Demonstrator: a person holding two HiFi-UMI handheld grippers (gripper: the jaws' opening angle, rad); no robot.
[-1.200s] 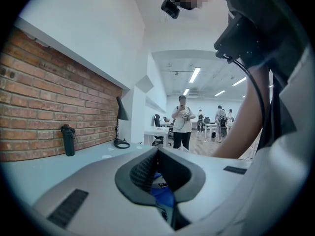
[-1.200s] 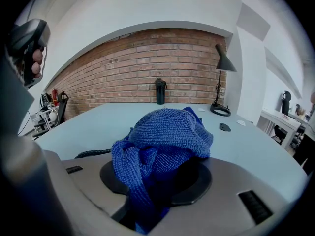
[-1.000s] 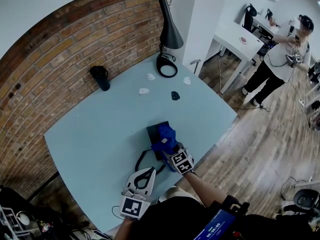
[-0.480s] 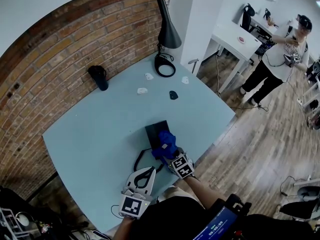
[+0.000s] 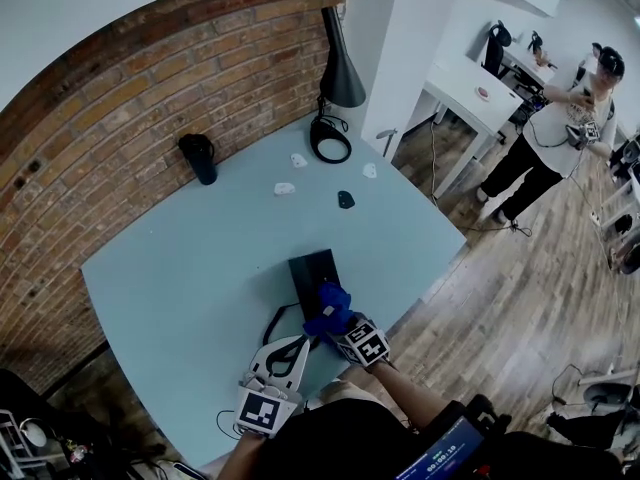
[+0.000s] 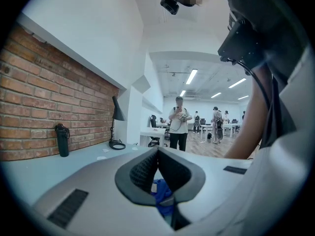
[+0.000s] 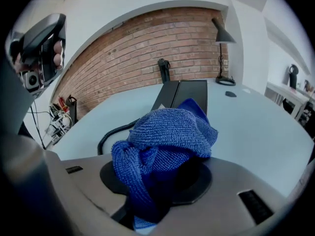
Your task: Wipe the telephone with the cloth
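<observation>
Blue cloth point(image 7: 165, 134) clamped in right tool point(image 7: 158, 177) rests on black telephone point(image 5: 314, 268).

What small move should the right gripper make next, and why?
Probably push the right gripper forward, dragging the cloth along the telephone: its jaws clamp the cloth at the telephone's near end, and most of its black top lies uncovered ahead.

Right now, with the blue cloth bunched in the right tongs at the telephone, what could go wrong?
1. The cloth is wadded in the right gripper; a loose fold could slip out, or the hard tongs might scrape the telephone.
2. The left gripper sits shut beside the telephone, apparently not holding it, so a wipe could slide it toward the near edge of the table.
3. The coiled cord loops close by and could snag.
</observation>
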